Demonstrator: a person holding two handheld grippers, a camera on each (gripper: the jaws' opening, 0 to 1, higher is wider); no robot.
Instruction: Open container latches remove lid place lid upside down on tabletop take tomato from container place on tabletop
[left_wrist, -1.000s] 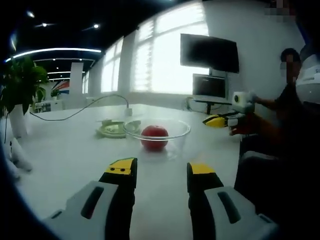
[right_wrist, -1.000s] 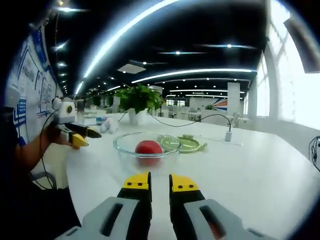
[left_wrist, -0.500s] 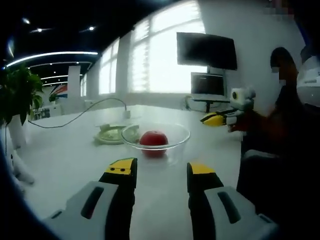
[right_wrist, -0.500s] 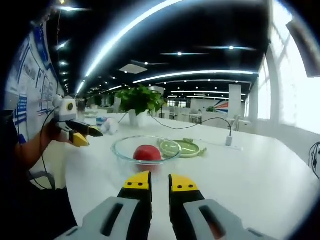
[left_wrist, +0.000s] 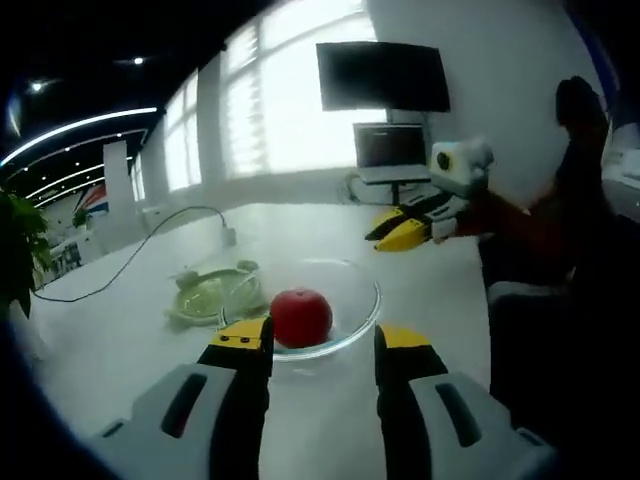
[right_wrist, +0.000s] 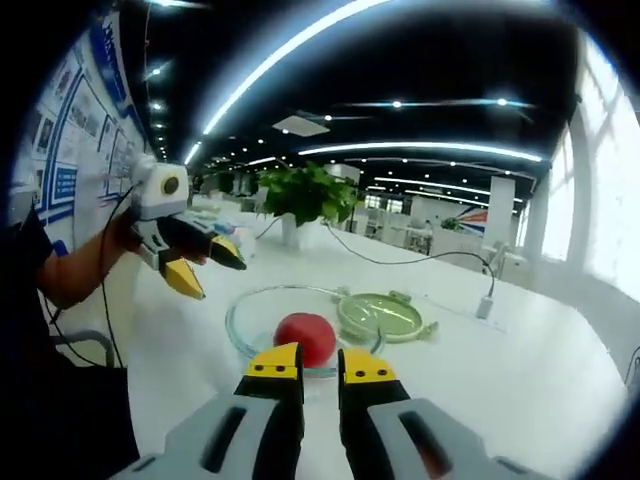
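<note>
Both tools are brought nearer the container (left_wrist: 300, 320) with the tomato (left_wrist: 301, 316); left tool (left_wrist: 320, 345) is held wide, empty; right tool (right_wrist: 319, 362) narrow, empty.

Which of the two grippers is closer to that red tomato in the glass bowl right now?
Hard to call. The left gripper and the right gripper both point at the tomato from just outside the bowl, on different sides; neither touches it.

The near rim of the container (left_wrist: 350, 330) sits hidden behind the left gripper (left_wrist: 322, 345). Same deal in the right gripper view. The lid (right_wrist: 380, 315) is too blurry to tell its latches or which way up.
</note>
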